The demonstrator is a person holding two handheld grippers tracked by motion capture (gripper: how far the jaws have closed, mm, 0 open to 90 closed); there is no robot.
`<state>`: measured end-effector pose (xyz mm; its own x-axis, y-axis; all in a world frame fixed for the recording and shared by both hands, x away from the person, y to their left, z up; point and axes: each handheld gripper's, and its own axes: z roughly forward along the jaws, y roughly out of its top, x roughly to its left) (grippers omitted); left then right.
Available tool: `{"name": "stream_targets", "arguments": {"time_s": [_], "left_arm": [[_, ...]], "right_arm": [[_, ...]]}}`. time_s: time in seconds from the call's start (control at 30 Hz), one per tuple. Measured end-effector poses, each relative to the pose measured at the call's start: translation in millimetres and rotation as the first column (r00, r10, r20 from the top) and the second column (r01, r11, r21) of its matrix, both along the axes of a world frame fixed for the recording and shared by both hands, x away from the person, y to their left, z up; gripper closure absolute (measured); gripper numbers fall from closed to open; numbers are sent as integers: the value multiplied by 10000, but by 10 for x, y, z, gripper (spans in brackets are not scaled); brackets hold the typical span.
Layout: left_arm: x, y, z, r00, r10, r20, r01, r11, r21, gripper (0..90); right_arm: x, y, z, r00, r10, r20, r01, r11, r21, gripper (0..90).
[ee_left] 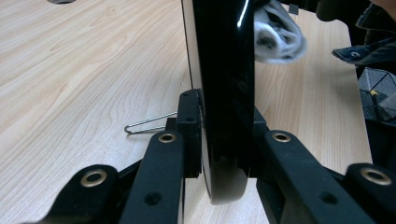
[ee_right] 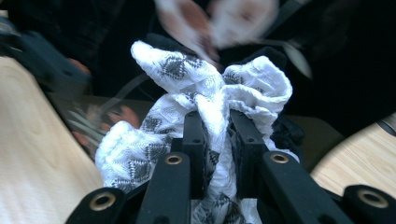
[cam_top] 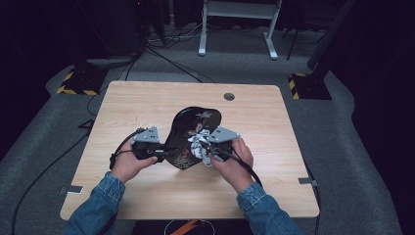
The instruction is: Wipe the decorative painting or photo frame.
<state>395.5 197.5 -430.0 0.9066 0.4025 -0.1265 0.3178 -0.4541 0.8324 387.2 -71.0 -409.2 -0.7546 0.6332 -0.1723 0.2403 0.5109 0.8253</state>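
Left gripper [cam_top: 164,152] clamps the black tray [cam_top: 188,128] edge at 9 o'clock; right gripper [cam_top: 204,148] pinches the white cloth [cam_top: 199,147] against its face, around 3.

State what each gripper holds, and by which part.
Left gripper clamps the black tray by its rim. Right gripper pinches the white cloth at a bunched middle fold.

Glossy black lacquered tray [cam_top: 188,134]; white woven cloth [ee_right: 205,102]; matt pale wood-grain table [cam_top: 147,103].
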Motion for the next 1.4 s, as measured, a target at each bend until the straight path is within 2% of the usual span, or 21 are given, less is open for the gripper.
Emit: {"name": "stream_targets", "arguments": {"time_s": [0.17, 0.37, 0.67, 0.9, 1.1, 1.23, 1.4], "left_arm": [[4, 5, -6, 10000, 31, -49, -32, 10000, -64, 769], [5, 6, -7, 10000, 1, -28, -1, 10000, -82, 769], [5, 0, -9, 10000, -24, -49, 23, 9999, -123, 761], [4, 0, -10, 10000, -39, -31, 38, 9999, -113, 755], [4, -3, -9, 10000, -31, -44, 30, 9999, -124, 756], [7, 0, -11, 10000, -48, -69, 47, 9999, -121, 758], [5, -6, -7, 10000, -26, -84, 26, 9999, -107, 756]], "right_arm": [[-59, 131, 31, 9993, 375, 86, -375, 9993, -66, 791], [-44, 102, 10, 9992, 390, -6, -390, 9992, 118, 792], [94, -151, -117, 9985, -437, -336, 436, 9990, -35, 792], [211, -345, -201, 9919, -1120, -601, 1120, 9937, -39, 791], [259, -445, -259, 9862, -1469, -766, 1468, 9891, -68, 791], [229, -408, -249, 9874, -1409, -720, 1405, 9900, -107, 791], [164, -276, -220, 9932, -984, -624, 978, 9951, -126, 791]]}}
